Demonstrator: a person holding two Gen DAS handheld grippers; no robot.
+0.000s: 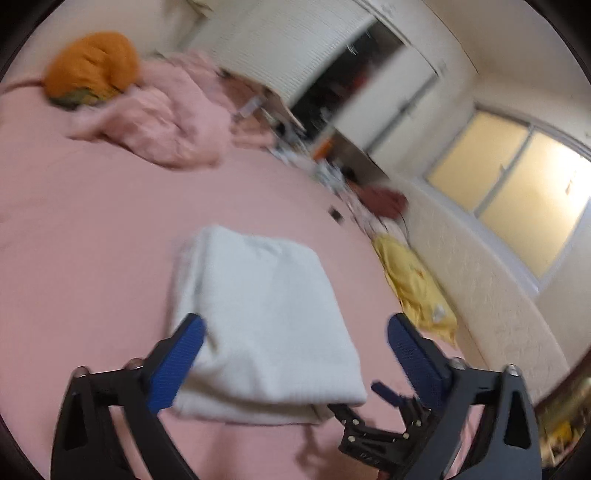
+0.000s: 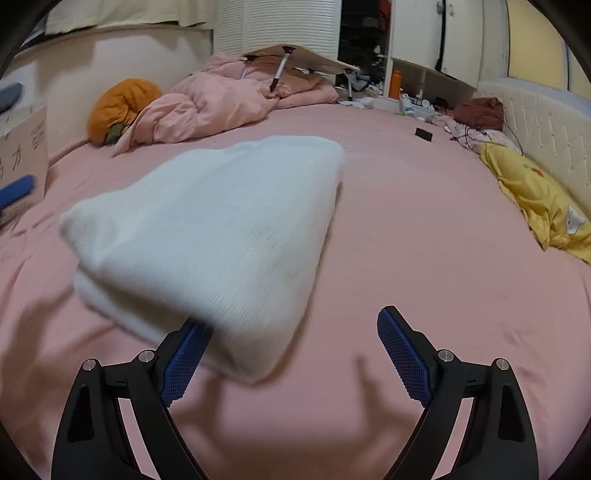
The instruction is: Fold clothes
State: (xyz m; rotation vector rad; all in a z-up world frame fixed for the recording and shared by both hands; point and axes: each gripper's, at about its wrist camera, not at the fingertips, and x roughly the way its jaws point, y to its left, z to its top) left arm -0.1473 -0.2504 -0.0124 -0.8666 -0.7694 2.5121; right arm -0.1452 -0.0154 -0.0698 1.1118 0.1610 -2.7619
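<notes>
Nearest in the left wrist view, the left gripper (image 1: 295, 339) has its jaws spread wide, with the near end of the folded white garment (image 1: 266, 314) showing between the blue pads; the pads do not press on the cloth, though blur makes the left pad's edge hard to separate from it. Just right of that garment's near corner, the other tool, the right gripper (image 1: 384, 417), shows low in the same view.

In the right wrist view, the right gripper (image 2: 295, 343) likewise stands wide apart with nothing clamped. The white garment (image 2: 214, 236) lies in front of it and to its left, its nearest corner overlapping the left finger in the picture; the pads are clear of it. The garment is folded into a thick stack and rests on the pink bed sheet (image 2: 424, 240), near the middle of the bed.

Right of the garment, along the padded headboard (image 2: 546, 129), lies a crumpled yellow cloth (image 2: 539, 199). Beyond the garment a small black object (image 2: 424, 133) sits on the sheet. Farther behind the garment is a bunched pink duvet (image 2: 207, 107), with an orange bundle (image 2: 118, 107) at its left and a tilted folding bed table (image 2: 295, 59) on top of it. Farthest off are white cupboards (image 2: 436, 33).
</notes>
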